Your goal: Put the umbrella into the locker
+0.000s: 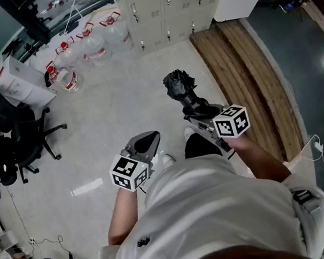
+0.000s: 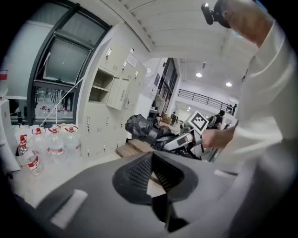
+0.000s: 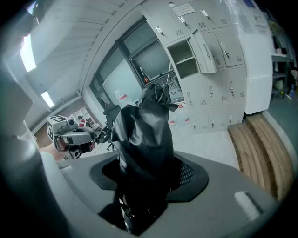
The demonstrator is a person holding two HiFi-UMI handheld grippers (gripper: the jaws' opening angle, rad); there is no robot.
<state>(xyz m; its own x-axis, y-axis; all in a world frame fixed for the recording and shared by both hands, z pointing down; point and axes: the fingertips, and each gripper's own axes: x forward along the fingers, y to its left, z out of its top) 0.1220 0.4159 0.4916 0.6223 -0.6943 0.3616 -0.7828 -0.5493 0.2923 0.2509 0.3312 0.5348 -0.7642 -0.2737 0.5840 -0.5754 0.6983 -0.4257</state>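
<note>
In the head view, the right gripper (image 1: 193, 109) was half hidden behind its cube (image 1: 231, 121), its jaws clamped on a folded black umbrella (image 1: 179, 85) held well short of the lockers (image 1: 160, 10). The left gripper (image 1: 149, 138) looked pinched together. In the left gripper view, its pads (image 2: 139, 169) met at the tips with nothing between them. In the right gripper view, bunched fabric (glossy, crumpled) filled the jaws and hid the handle. An open locker (image 3: 186, 62) stood beyond.

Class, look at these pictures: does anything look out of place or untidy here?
One locker door stands open among closed ones. The black umbrella clamped in the right gripper is loosely bunched, not neatly furled, with thin ribs poking out at its top.
</note>
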